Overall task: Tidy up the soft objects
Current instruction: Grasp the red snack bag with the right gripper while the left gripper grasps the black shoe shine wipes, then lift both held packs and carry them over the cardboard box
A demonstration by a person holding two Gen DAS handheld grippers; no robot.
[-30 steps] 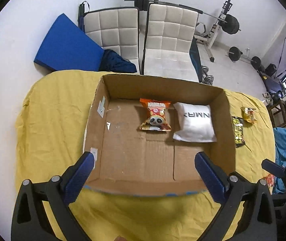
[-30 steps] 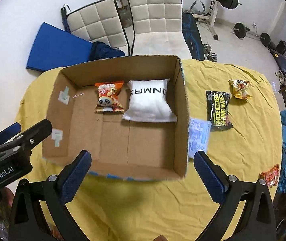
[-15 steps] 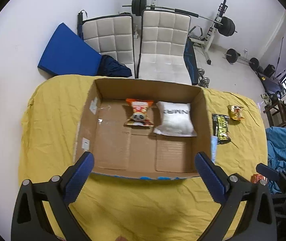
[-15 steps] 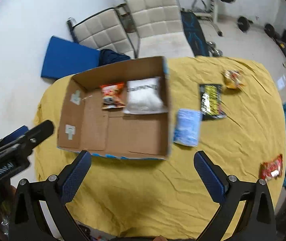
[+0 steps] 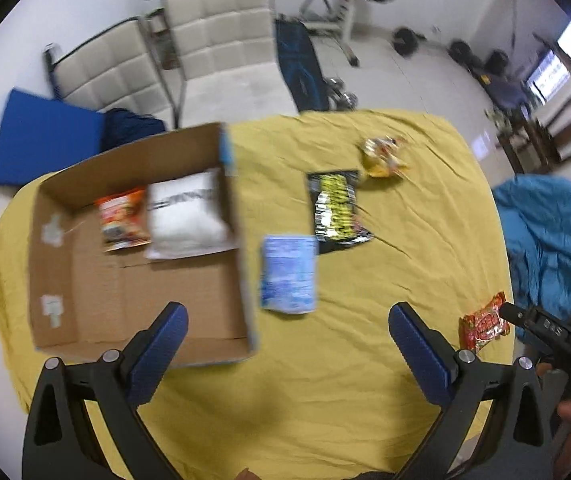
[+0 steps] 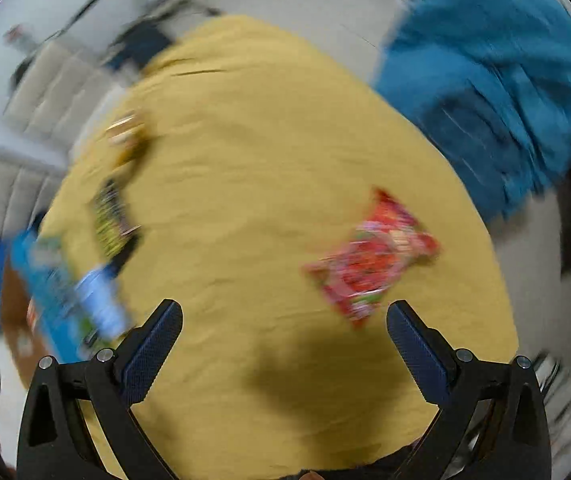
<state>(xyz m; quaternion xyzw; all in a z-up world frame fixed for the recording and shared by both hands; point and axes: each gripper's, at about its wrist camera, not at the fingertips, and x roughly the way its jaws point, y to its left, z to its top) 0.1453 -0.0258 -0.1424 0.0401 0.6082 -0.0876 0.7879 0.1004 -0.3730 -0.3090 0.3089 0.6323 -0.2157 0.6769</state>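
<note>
An open cardboard box (image 5: 85,312) on the yellow cloth holds an orange snack bag (image 5: 123,218) and a white pillow pack (image 5: 185,214). Beside it lie a light blue pack (image 5: 288,274), a black-and-yellow packet (image 5: 335,206), a yellow snack (image 5: 383,154) and a red packet (image 5: 483,324). My left gripper (image 5: 287,320) is open, high above the blue pack. My right gripper (image 6: 284,316) is open and empty above the cloth, the red packet (image 6: 373,264) just ahead to its right. The blue pack (image 6: 99,304) and black-and-yellow packet (image 6: 113,216) show blurred at left.
The yellow-covered table (image 5: 325,400) ends near a teal blanket (image 5: 549,232) on the right; it also shows in the right wrist view (image 6: 497,92). Two white padded chairs (image 5: 225,40), a blue mat (image 5: 41,140) and gym weights stand beyond the table.
Both grippers swung right. The left view moved from centred on the box to the loose packs. The right view turned towards the red packet and the table's right end, with heavy blur.
</note>
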